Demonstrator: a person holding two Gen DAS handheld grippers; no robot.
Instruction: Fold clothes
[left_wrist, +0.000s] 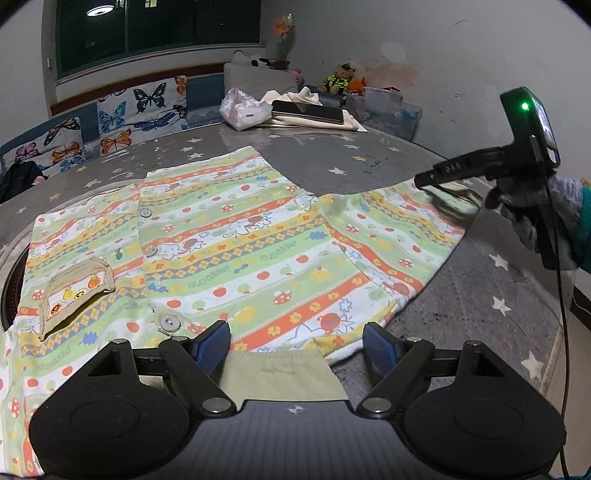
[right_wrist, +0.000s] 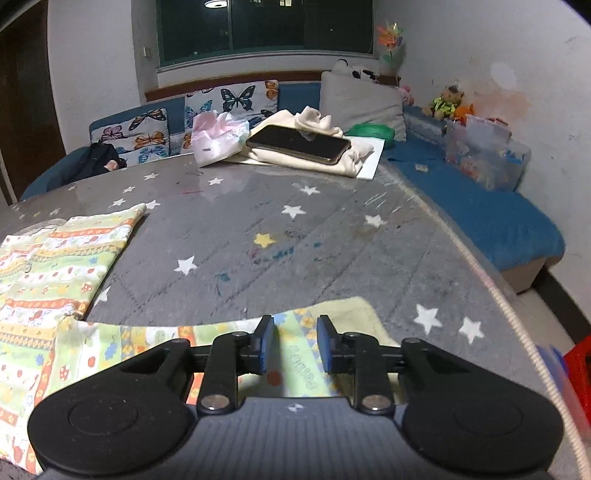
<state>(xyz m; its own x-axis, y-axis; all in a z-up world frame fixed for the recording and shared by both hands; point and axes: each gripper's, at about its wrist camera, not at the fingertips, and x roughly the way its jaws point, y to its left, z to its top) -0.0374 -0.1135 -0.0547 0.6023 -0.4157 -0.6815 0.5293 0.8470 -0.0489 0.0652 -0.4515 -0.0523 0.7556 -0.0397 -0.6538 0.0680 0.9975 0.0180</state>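
A child's striped, buttoned shirt (left_wrist: 236, 243) with fruit and elephant prints lies flat on the grey star-patterned table (left_wrist: 480, 295). My left gripper (left_wrist: 295, 343) is open, its blue pads either side of the shirt's plain green collar (left_wrist: 284, 373) at the near edge. The right gripper (left_wrist: 424, 181) shows at the right of the left wrist view, over the cuff of the spread sleeve (left_wrist: 399, 229). In the right wrist view my right gripper (right_wrist: 295, 343) is open, with the sleeve end (right_wrist: 295, 369) lying between and under its pads; the shirt body (right_wrist: 55, 266) lies to the left.
At the table's far side lie a cream garment (right_wrist: 314, 155) with a black phone (right_wrist: 299, 144) on it and a pink-white plastic bag (right_wrist: 218, 136). A blue bench (right_wrist: 480, 214) with butterfly cushions (right_wrist: 229, 99), toys and a clear box (right_wrist: 484, 155) runs behind and right.
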